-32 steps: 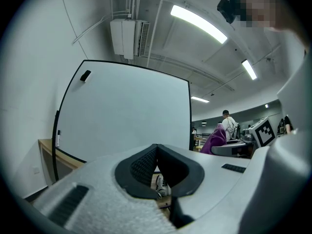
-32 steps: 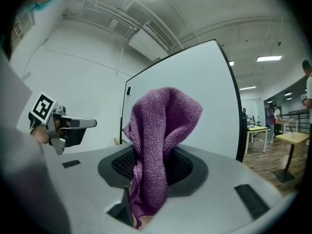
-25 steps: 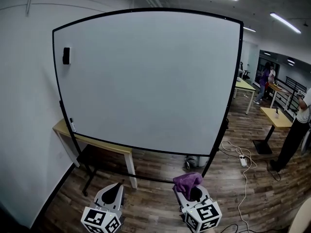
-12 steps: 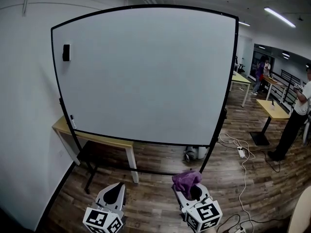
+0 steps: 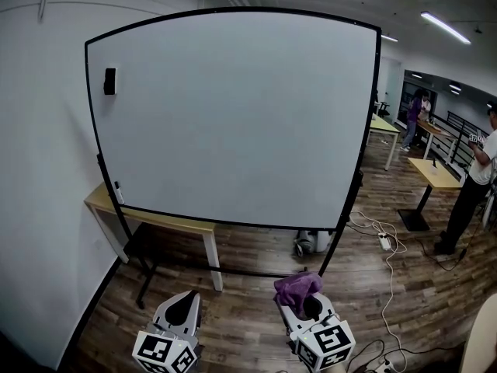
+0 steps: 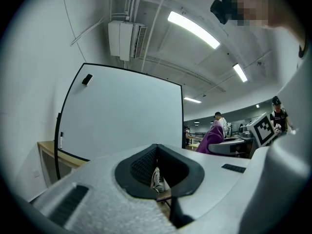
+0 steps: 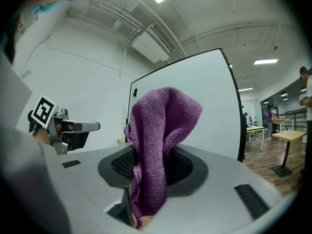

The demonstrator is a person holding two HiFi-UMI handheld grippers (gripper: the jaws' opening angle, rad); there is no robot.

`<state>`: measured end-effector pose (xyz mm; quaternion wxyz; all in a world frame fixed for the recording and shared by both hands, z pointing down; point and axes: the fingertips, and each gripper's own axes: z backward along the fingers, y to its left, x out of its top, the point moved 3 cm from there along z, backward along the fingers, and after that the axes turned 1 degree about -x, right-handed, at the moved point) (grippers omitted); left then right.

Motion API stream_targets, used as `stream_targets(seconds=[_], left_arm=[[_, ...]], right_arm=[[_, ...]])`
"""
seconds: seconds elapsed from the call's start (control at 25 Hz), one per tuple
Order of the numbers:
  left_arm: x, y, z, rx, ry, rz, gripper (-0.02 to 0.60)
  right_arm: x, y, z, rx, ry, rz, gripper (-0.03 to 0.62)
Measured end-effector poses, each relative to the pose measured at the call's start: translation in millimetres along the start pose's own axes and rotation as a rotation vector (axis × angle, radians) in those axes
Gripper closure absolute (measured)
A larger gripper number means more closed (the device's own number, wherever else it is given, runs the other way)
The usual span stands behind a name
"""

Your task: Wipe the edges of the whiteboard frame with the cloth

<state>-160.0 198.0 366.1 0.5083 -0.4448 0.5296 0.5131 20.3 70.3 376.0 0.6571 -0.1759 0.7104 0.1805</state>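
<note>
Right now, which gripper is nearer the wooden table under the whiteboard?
Left. The left gripper hangs just in front of the wooden table; the right gripper, holding the cloth, sits farther right, past the table's end.

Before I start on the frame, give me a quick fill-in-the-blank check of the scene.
The purple cloth is clamped in the ____ gripper.
The left gripper is shut and holds ____.
The whiteboard has a ____ frame.
Missing words: right; nothing; black.
</note>
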Motion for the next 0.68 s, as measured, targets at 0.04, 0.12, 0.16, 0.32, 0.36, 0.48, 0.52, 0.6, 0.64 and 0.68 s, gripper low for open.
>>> stream_targets(seconds=[0.04,0.12,0.16,0.32,0.36,0.48,0.52,0.6,0.64,0.68], left_arm=[[-0.2,0.4,0.8,0.001,-0.001,-0.001,0.565],[-0.4,1.7,2.3,0.005,-0.002,-0.003,0.565],[-0.2,2.8,2.9,0.006,-0.002,-0.004,0.565],[0.8,7.1,4.6,0.017,-0.007,-0.006,0.565],[1.8,7.9,4.1,0.021,-0.008,-0.007,0.565],[5.3,8.9,1.7,0.027,-0.011,-0.013,0.565],[6.0,9.0,1.1,0.03,-0.013,-0.015,0.565],[6.8,10.2,0.1,0.038,-0.025,-0.02,0.565],[7.0,11.1,-0.4,0.043,-0.033,-0.024,0.565],[7.3,11.9,-0.9,0.049,-0.04,-0.027,0.565]], right_arm=[[-1.2,1.2,-0.2,0.004,0.001,-0.002,0.444],[-2.2,4.3,-1.5,0.013,0.001,-0.004,0.444],[-2.0,5.8,-2.5,0.016,0.001,-0.003,0.444],[-3.5,8.0,-6.2,0.025,0.001,0.002,0.444],[-2.3,7.9,-7.5,0.029,-0.003,0.002,0.444],[0.9,6.5,-11.5,0.036,-0.009,0.002,0.444],[1.0,5.7,-12.1,0.038,-0.01,0.0,0.444],[2.6,4.9,-12.9,0.043,-0.015,-0.005,0.444],[3.8,4.6,-13.2,0.046,-0.018,-0.008,0.444],[5.1,4.3,-13.5,0.049,-0.022,-0.01,0.444]])
